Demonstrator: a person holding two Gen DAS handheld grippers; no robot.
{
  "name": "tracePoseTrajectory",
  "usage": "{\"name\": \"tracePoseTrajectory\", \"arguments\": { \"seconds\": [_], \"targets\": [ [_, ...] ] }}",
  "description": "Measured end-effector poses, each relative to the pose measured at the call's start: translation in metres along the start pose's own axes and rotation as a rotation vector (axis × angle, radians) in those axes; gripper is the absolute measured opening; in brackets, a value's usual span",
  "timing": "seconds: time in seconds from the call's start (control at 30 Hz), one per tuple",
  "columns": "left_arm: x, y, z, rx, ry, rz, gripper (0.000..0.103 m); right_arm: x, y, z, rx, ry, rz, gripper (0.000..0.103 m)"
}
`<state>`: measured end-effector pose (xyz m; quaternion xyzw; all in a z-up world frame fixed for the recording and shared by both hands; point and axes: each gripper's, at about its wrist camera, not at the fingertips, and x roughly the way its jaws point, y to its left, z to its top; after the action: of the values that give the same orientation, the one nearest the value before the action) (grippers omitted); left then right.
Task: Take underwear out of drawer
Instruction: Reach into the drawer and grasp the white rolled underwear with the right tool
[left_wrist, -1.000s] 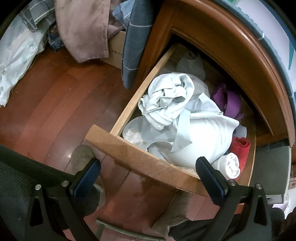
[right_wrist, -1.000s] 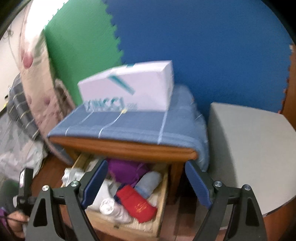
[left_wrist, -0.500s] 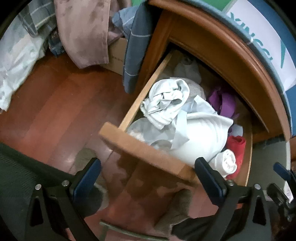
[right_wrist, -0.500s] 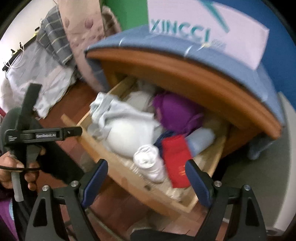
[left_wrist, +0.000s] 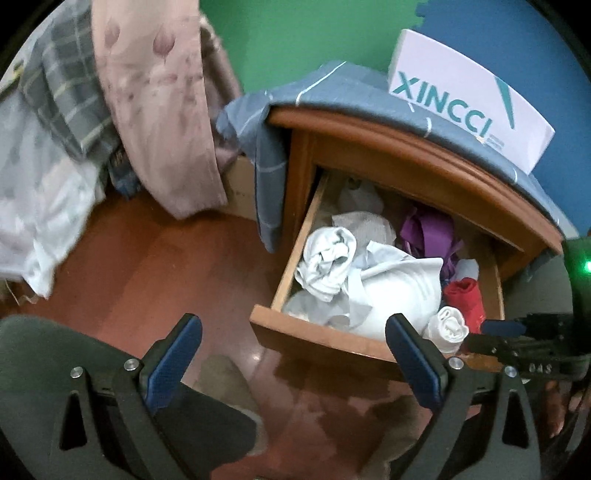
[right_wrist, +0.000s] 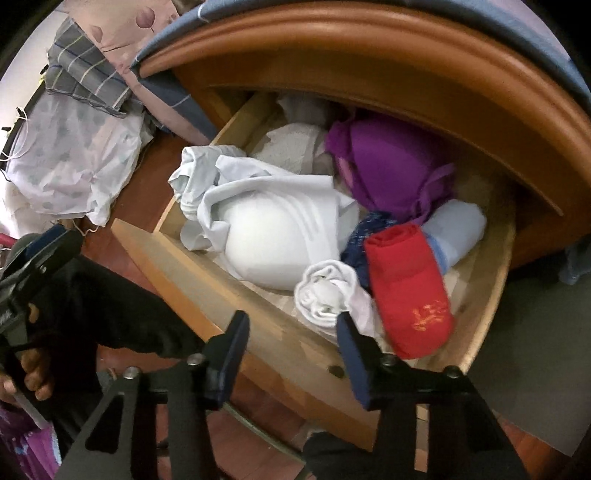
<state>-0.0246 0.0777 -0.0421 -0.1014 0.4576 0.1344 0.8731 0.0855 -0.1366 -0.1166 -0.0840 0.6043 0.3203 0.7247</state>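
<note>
Here, you are holding the right claw (right_wrist: 293, 326), released, over the drawer (right_wrist: 258, 347) front at lower centre; the rolled white underwear (right_wrist: 325, 295) is lying just above it, nearer than your released left claw (left_wrist: 293, 341).

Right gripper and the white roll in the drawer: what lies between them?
In the right wrist view, only the drawer's wooden front edge lies between the open right gripper and the white roll. No cloth is in the way.
</note>
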Motion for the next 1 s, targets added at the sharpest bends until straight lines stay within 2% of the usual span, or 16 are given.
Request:
{"name": "tracePoseTrajectory", "arguments": {
  "seconds": [0.13,0.27,0.47,0.57,0.63,0.67,0.77,0.87,1.0],
  "targets": [
    [-0.011,-0.001,0.006,0.069,-0.021,0.043,0.102,0.015,0.004,0.007,-0.007,0.04,-0.014,0.046],
    [-0.013,0.001,0.01,0.073,-0.024,0.046,0.103,0.033,0.006,0.011,-0.015,0.08,-0.059,0.046],
    [-0.015,0.008,0.011,0.033,-0.037,-0.04,0.102,0.044,-0.001,0.018,0.0,0.091,-0.143,0.046],
    [-0.018,0.008,0.009,0.031,-0.057,-0.08,0.102,0.055,-0.005,0.018,0.011,0.117,-0.154,0.046],
    [-0.019,0.005,0.009,0.049,-0.07,-0.084,0.102,0.058,-0.005,0.017,0.006,0.116,-0.159,0.032],
    [-0.02,0.004,0.009,0.054,-0.074,-0.086,0.102,0.058,-0.005,0.017,0.012,0.11,-0.134,0.013],
    [-0.023,0.0,0.009,0.09,-0.096,-0.079,0.102,0.056,-0.002,0.014,-0.012,0.081,-0.166,0.012],
    [-0.025,-0.008,0.009,0.146,-0.105,-0.075,0.102,0.046,0.002,0.009,-0.029,0.041,-0.15,0.011],
    [-0.029,-0.018,0.012,0.213,-0.112,-0.093,0.102,0.007,-0.004,0.007,0.025,-0.065,-0.09,0.008]
  ]
}}
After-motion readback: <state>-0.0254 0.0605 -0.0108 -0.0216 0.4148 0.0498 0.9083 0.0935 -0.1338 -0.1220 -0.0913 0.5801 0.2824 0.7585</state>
